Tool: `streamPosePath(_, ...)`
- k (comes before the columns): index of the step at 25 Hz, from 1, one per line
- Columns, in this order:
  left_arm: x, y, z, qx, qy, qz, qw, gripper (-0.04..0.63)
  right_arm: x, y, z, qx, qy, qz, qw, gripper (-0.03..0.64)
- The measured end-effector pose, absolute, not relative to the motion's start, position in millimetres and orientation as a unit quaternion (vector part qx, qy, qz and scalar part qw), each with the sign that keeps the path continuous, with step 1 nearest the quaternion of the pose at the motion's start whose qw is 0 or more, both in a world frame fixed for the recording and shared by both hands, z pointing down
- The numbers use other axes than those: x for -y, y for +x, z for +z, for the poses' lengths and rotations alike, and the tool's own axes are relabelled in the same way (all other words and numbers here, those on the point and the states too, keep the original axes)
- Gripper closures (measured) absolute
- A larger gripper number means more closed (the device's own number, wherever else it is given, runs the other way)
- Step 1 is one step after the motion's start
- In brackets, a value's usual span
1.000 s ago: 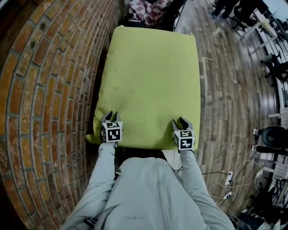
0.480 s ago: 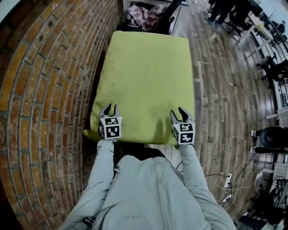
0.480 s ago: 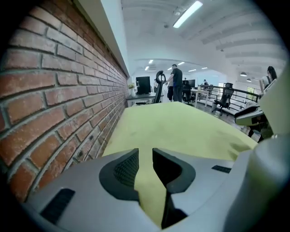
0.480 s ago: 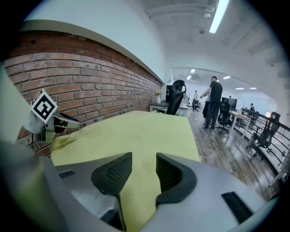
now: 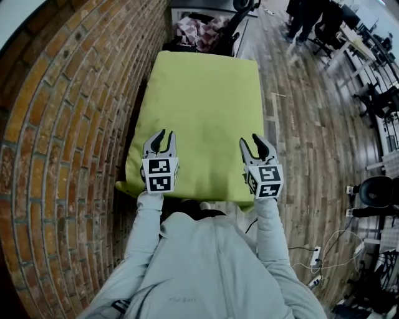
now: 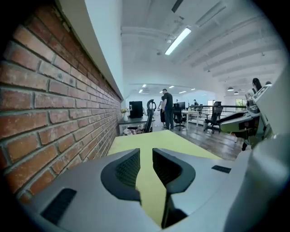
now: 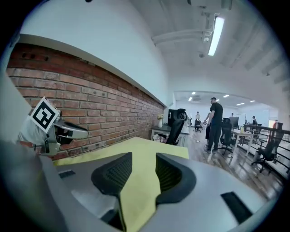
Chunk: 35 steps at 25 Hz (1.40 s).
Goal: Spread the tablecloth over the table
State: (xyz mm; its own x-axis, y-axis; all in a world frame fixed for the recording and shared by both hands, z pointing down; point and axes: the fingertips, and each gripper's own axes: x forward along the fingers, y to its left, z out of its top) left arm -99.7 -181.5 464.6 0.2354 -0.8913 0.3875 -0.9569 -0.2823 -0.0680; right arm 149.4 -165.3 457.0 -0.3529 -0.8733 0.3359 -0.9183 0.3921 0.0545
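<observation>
A yellow-green tablecloth (image 5: 202, 106) lies flat over the long table beside the brick wall and hangs a little over the near edge. My left gripper (image 5: 163, 134) hovers above the cloth's near left part, open, with nothing between its fingers. My right gripper (image 5: 250, 141) hovers above the near right part, also open and empty. In the left gripper view the left gripper (image 6: 146, 154) shows only the tablecloth (image 6: 149, 139) far beyond its gap. The right gripper view shows the right gripper (image 7: 143, 157) the same way over the tablecloth (image 7: 131, 146), with the left gripper (image 7: 45, 121) at its left.
A brick wall (image 5: 68, 124) runs close along the table's left side. A black chair (image 5: 234, 22) and a chequered cloth (image 5: 196, 28) stand at the far end. People (image 5: 305, 15) and office chairs are on the wooden floor at the right; cables and a power strip (image 5: 315, 255) lie near right.
Both grippers have risen from the cloth's near edge and tipped up toward level. Their jaws stayed apart. The cloth has stayed flat on the table.
</observation>
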Motion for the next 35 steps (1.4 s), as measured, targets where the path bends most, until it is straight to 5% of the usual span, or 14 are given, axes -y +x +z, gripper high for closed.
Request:
streamPosePath(15, 138, -67, 383, 0.495, 0.859, 0.078, 0.107, 0.535, 122, 135, 384, 0.841, 0.536, 0.056, 0.041, 0.546)
streamPosePath(35, 131, -72, 380, 0.507, 0.854, 0.084, 0.078, 0.571, 118, 143, 379, 0.838, 0.542, 0.043, 0.04, 0.595)
